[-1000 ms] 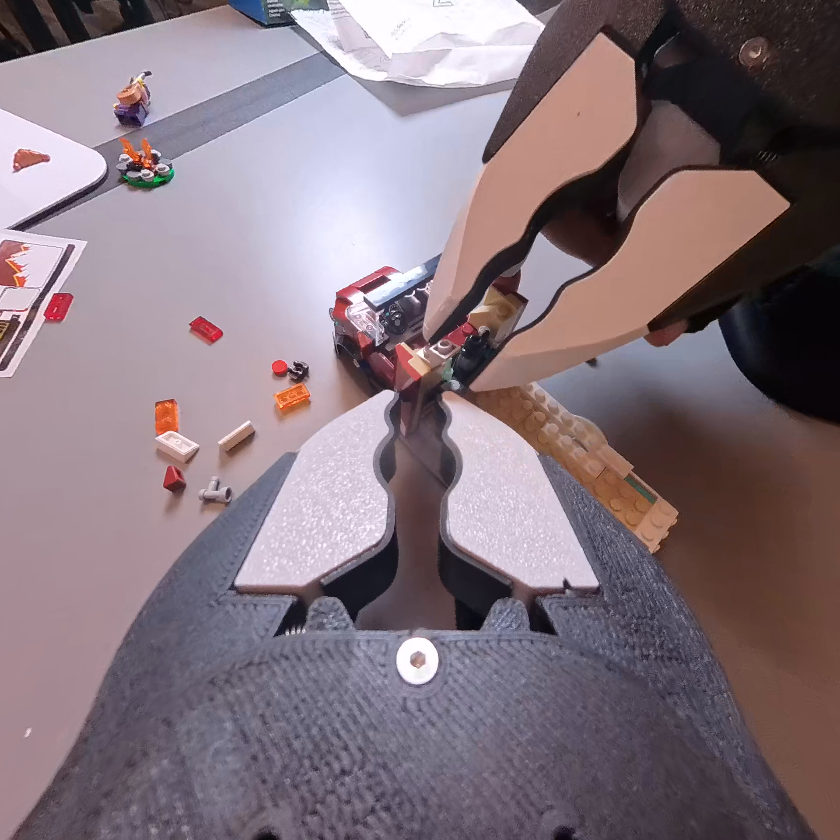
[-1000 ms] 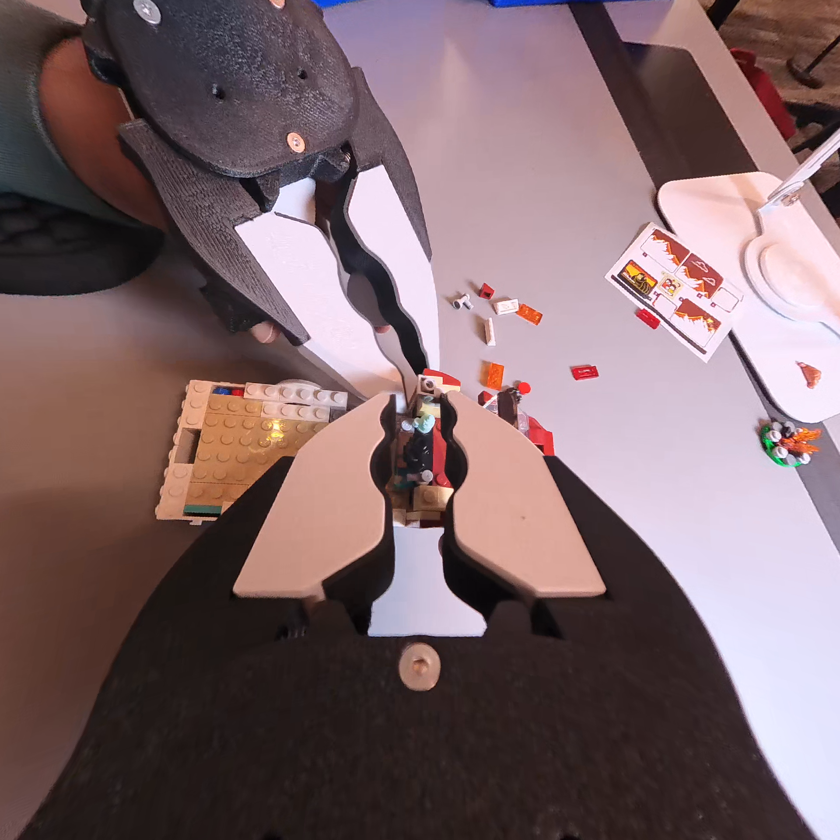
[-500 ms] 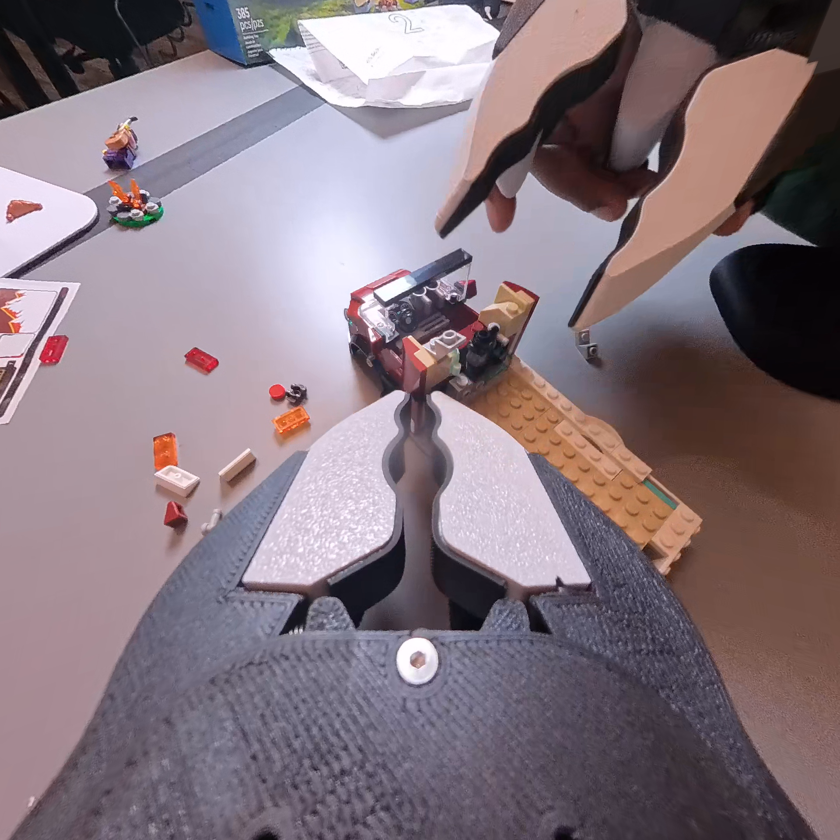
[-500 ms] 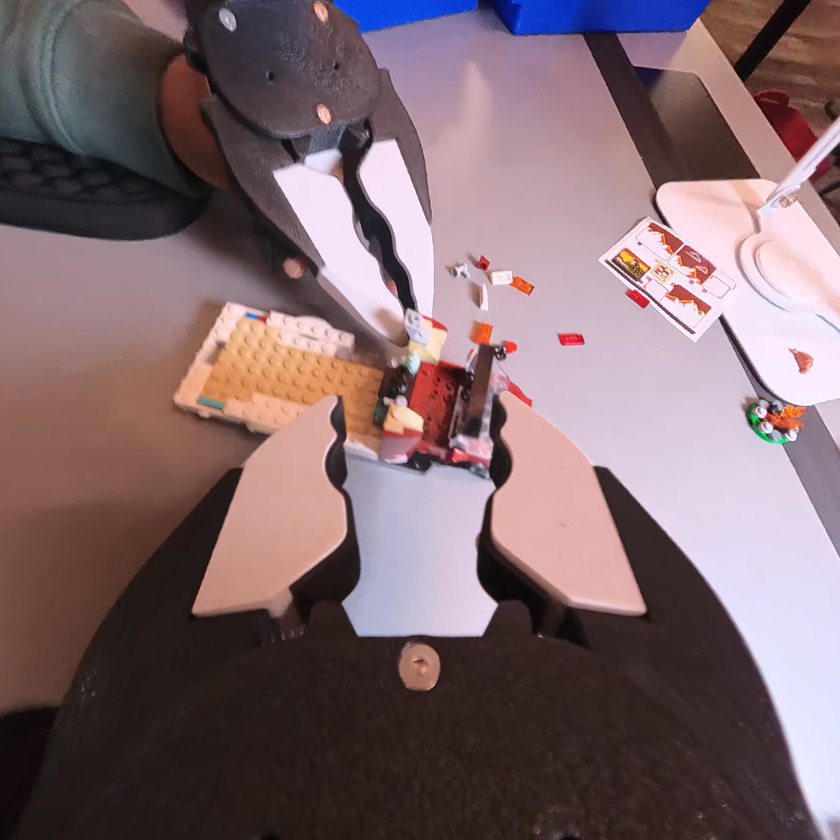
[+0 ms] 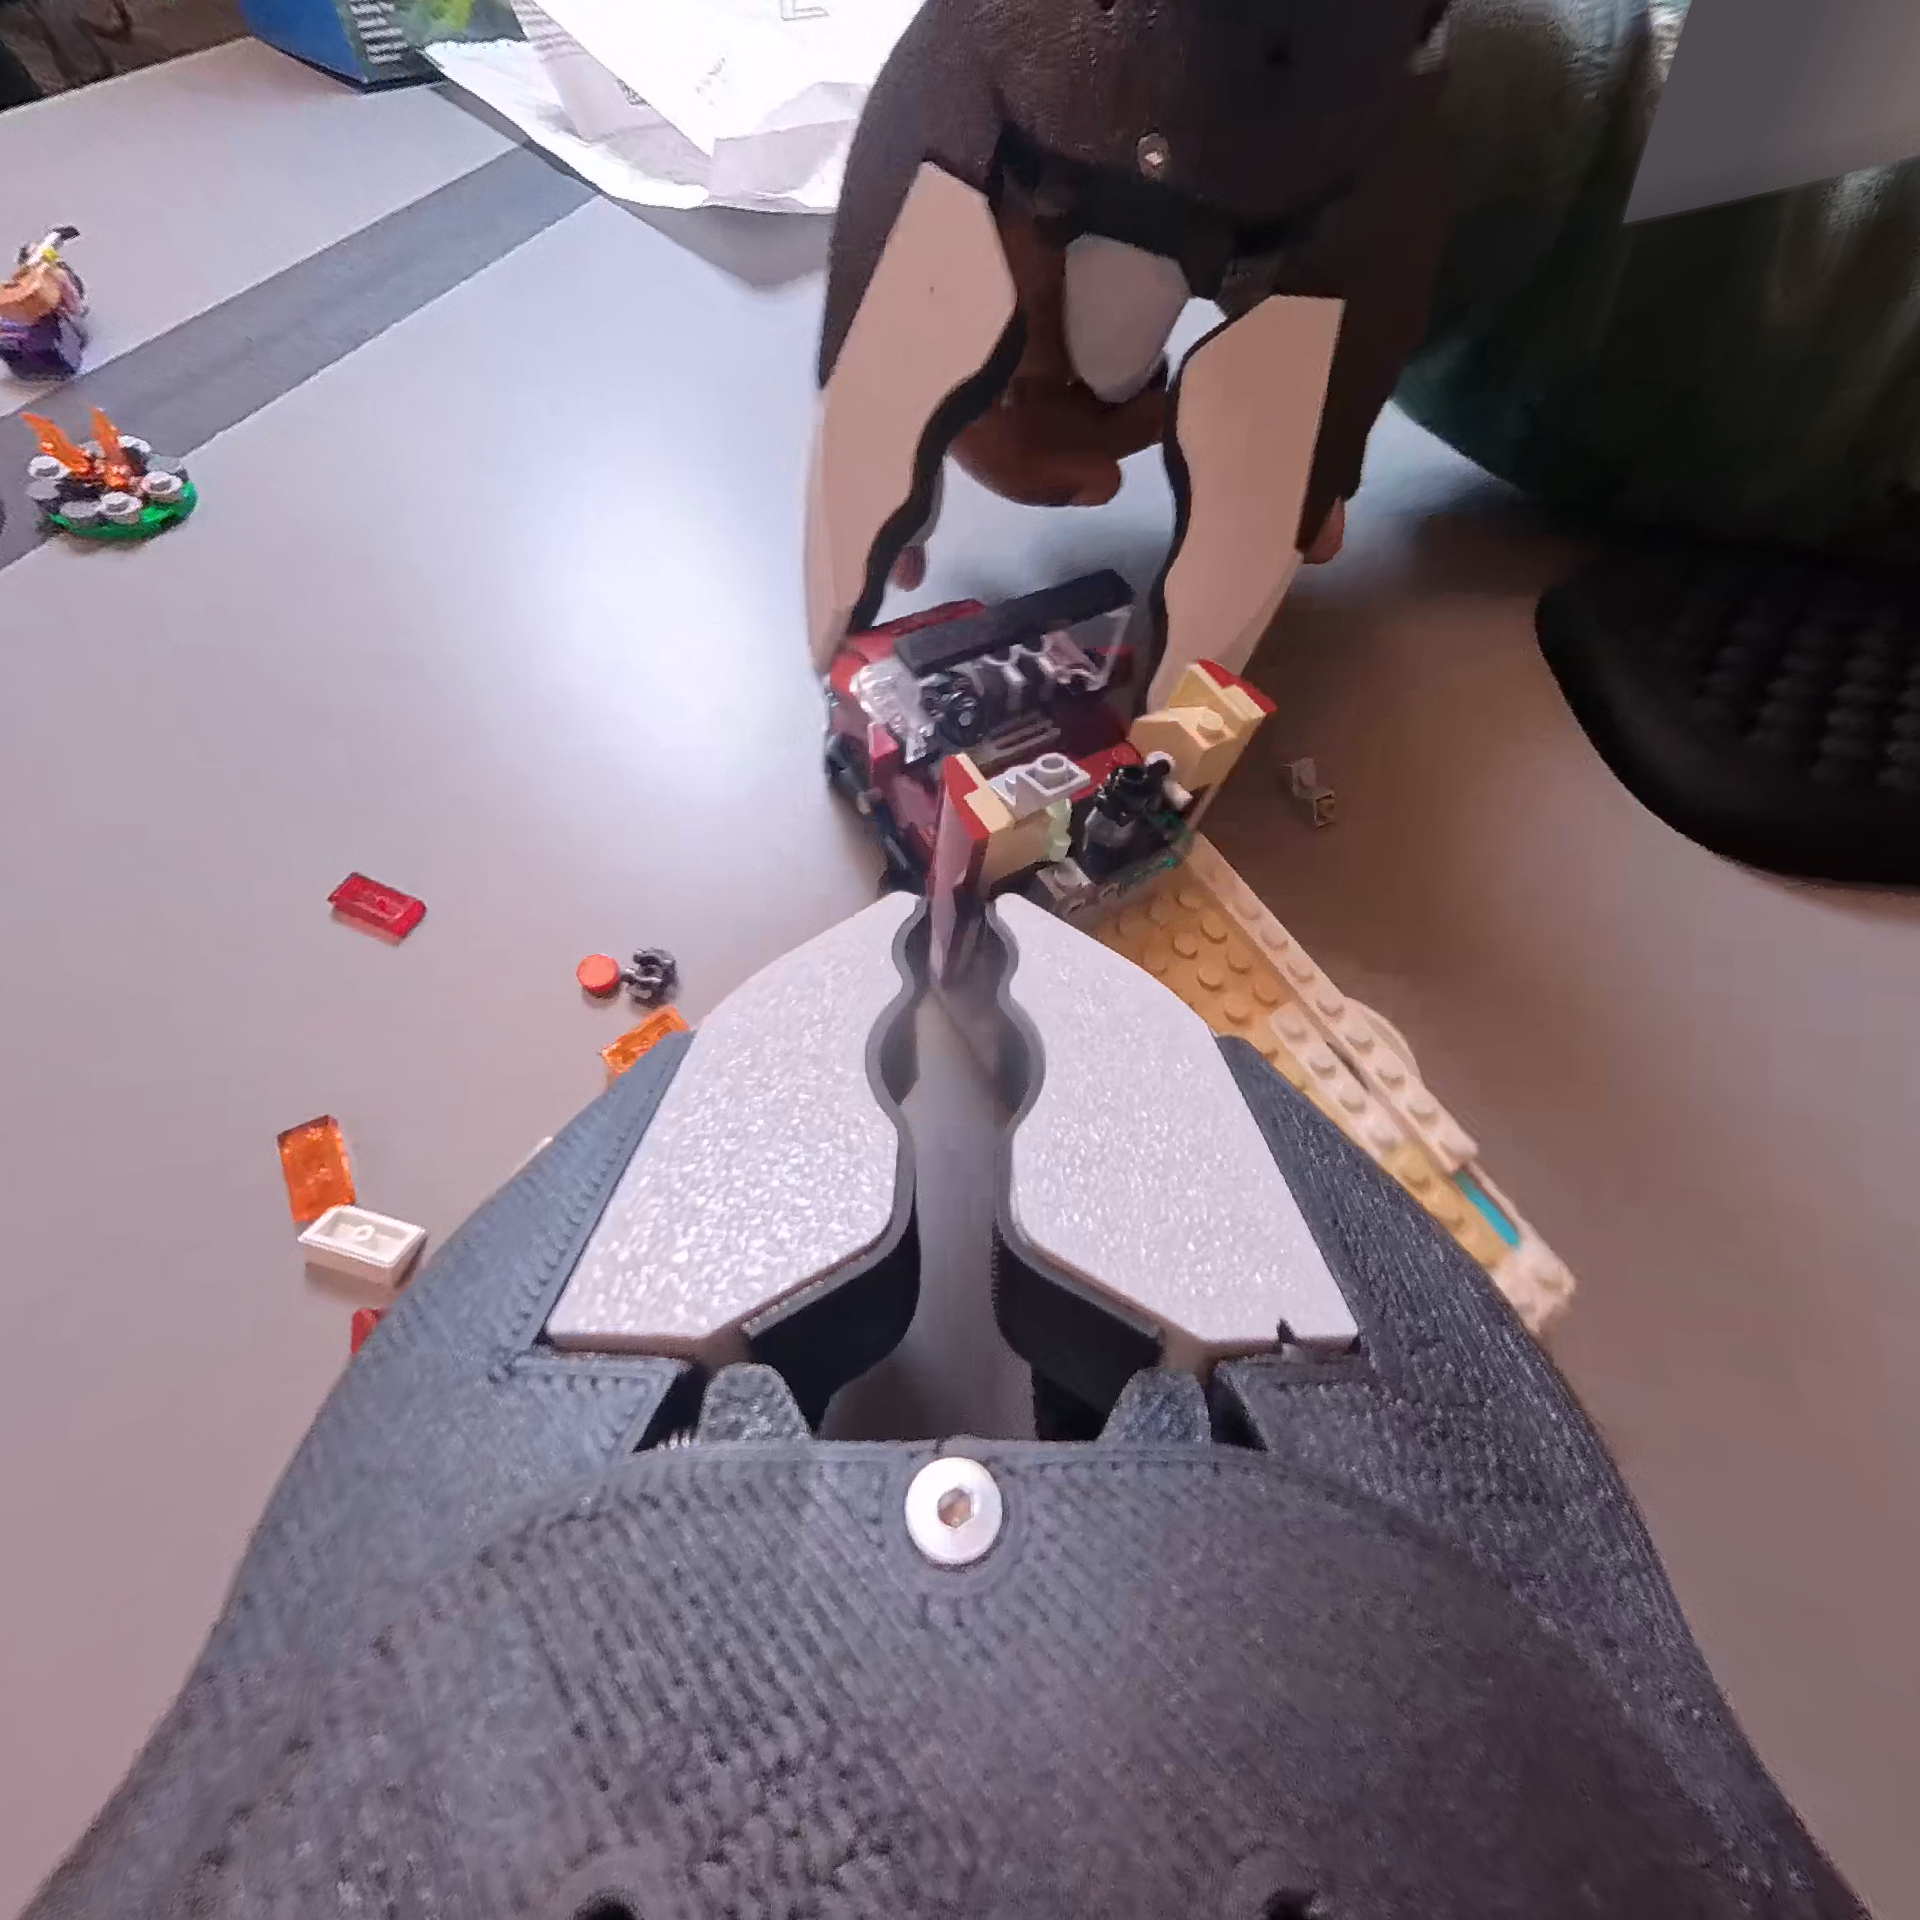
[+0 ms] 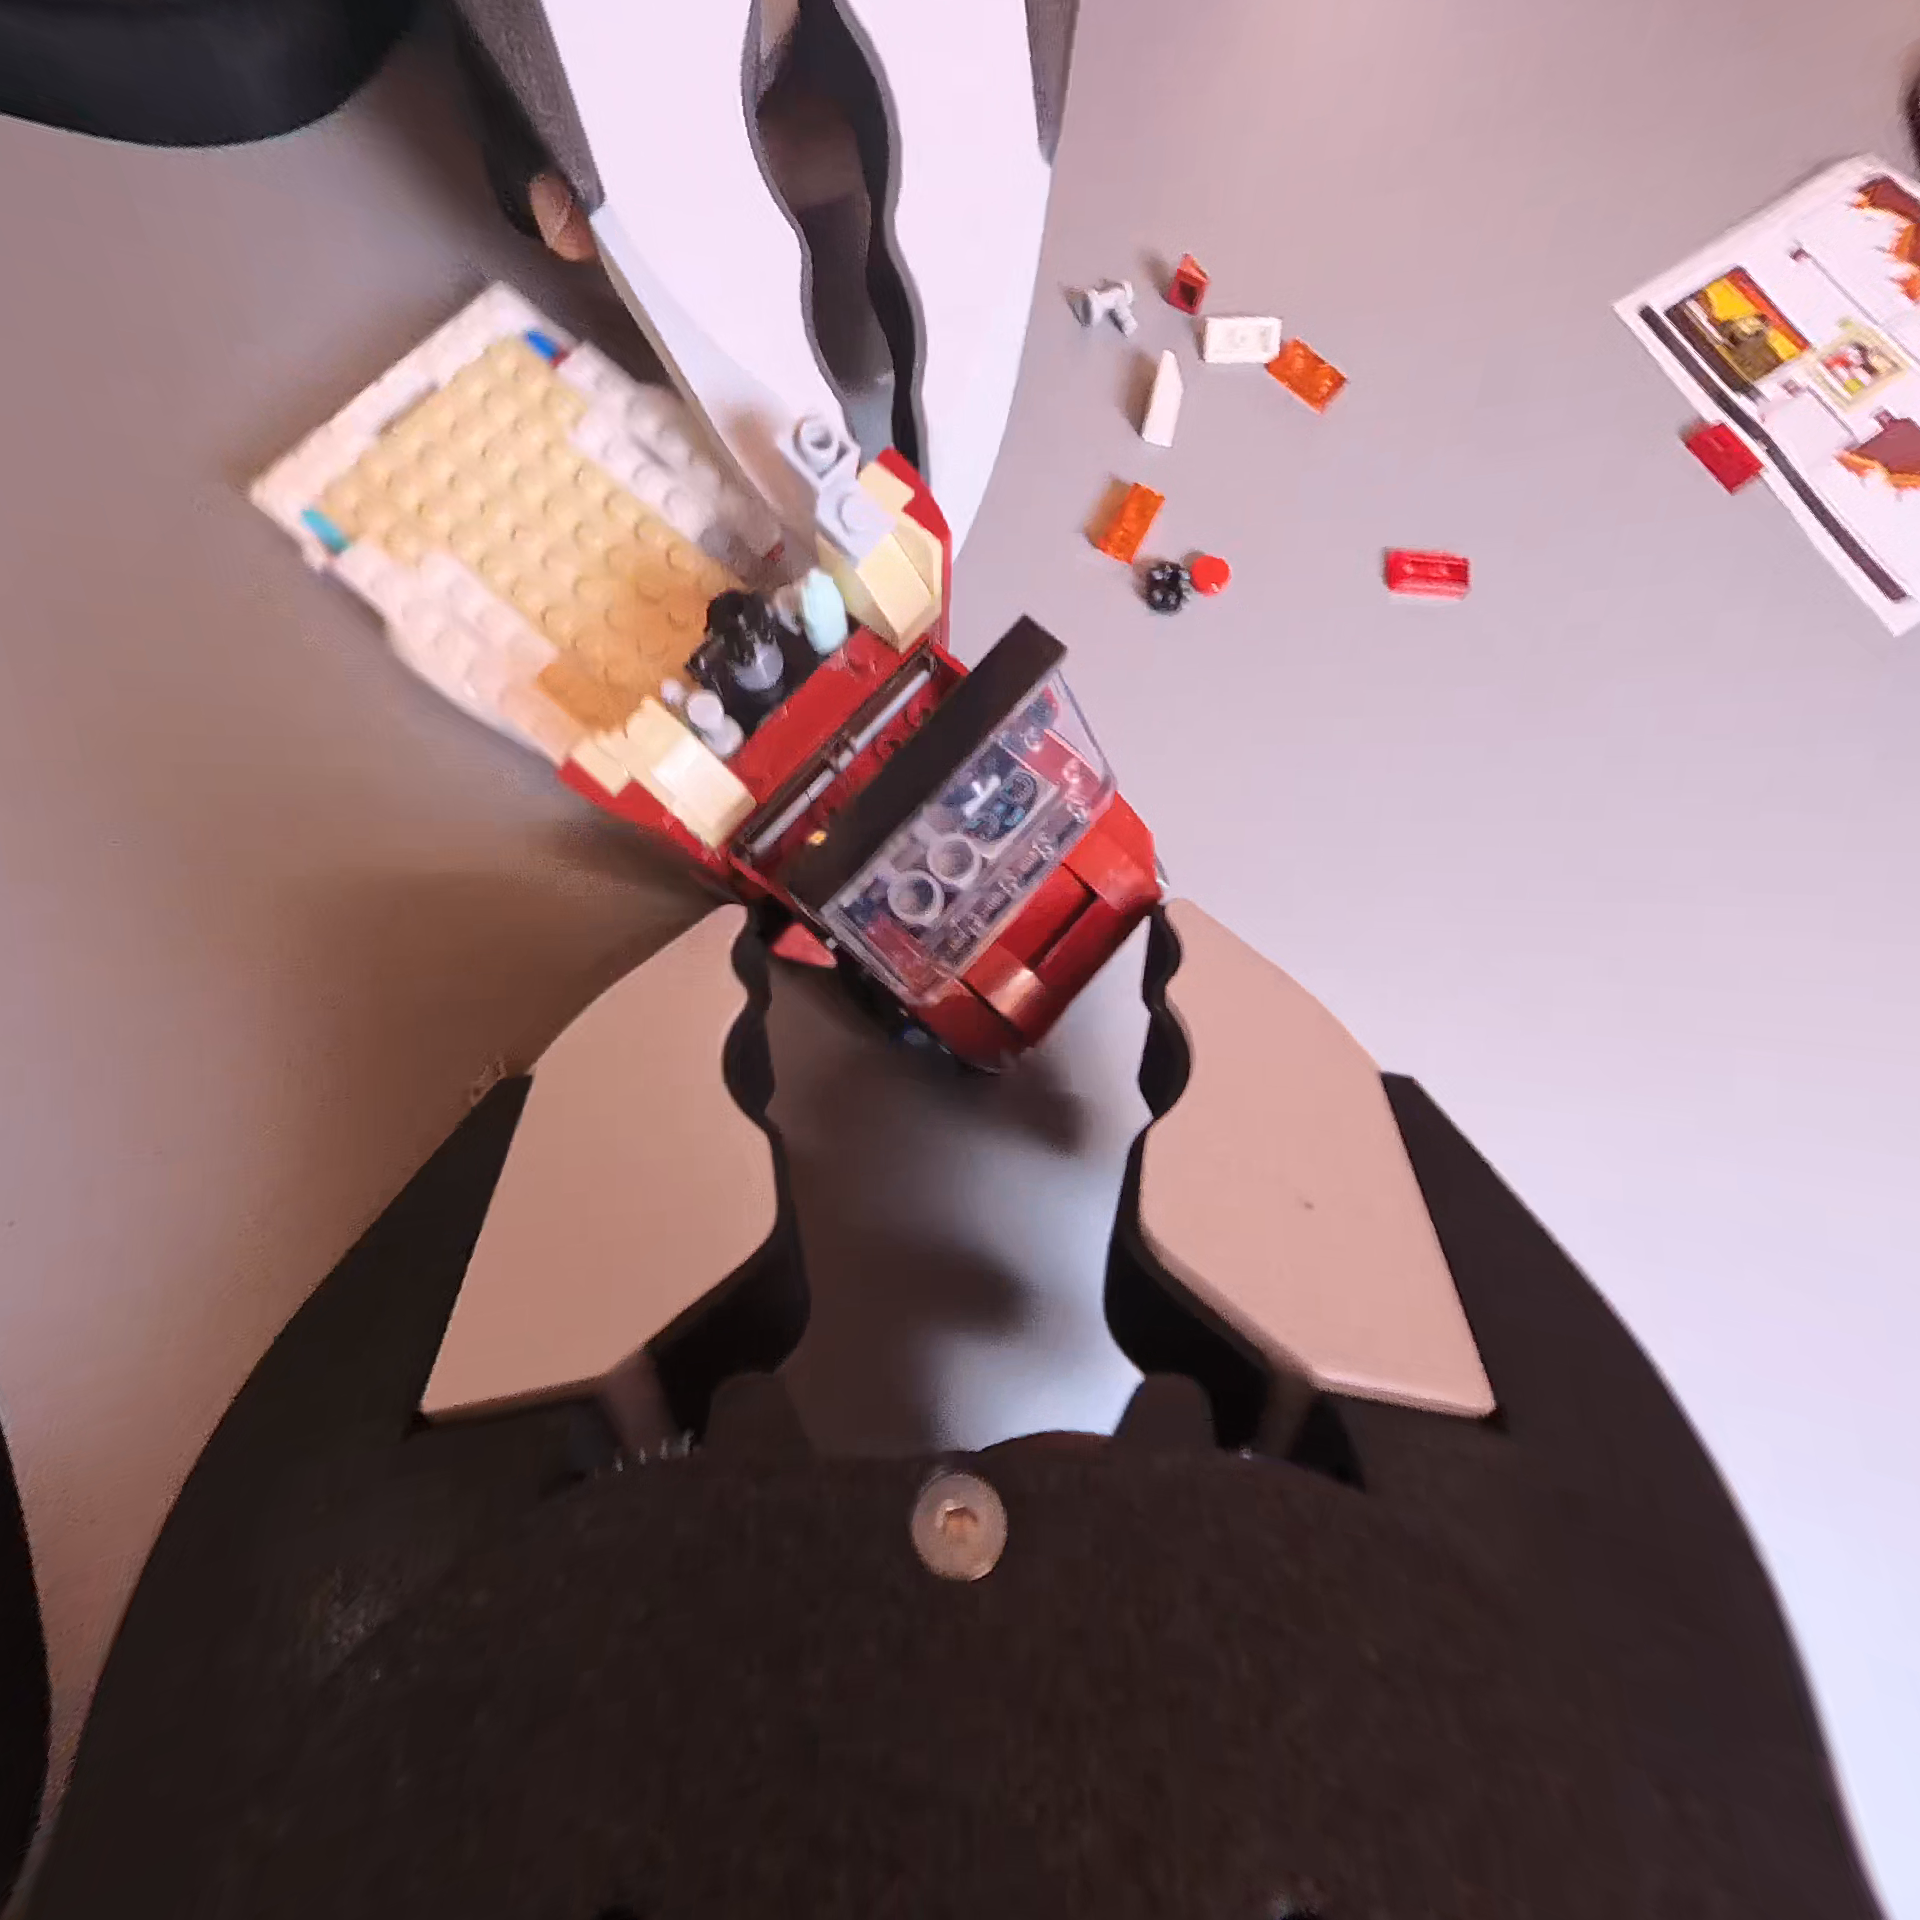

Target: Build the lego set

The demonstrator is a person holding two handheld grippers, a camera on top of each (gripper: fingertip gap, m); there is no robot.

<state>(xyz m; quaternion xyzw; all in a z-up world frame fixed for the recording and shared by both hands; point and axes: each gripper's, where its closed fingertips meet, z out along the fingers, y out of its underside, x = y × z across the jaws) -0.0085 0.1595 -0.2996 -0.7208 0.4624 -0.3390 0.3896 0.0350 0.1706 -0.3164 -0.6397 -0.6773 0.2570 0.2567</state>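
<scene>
A dark red lego vehicle [image 5: 997, 686] with a clear windscreen rests partly on a tan studded plate [image 5: 1299, 1039]. My left gripper [image 5: 958, 920] is shut on the thin dark red panel at the vehicle's rear end. In the right wrist view the vehicle [image 6: 977, 862] lies just ahead of my right gripper [image 6: 951, 925], which is open wide, its tips either side of the vehicle's front without touching. The right gripper [image 5: 1023, 655] also shows in the left wrist view, astride the front. The left gripper [image 6: 873, 499] shows at the top of the right wrist view.
Loose pieces lie left of the vehicle: a red tile [image 5: 376, 906], an orange clear tile [image 5: 315, 1166], a white tile [image 5: 362, 1242]. A small grey piece [image 5: 1311, 792] lies to its right. A campfire build [image 5: 109, 488], a sticker sheet [image 6: 1808, 364] and a paper bag [image 5: 707, 94] lie farther off.
My right gripper let go of the vehicle's rear, opened wide, lifted, then came down astride its front. A small grey piece now lies on the table. My left gripper kept its hold.
</scene>
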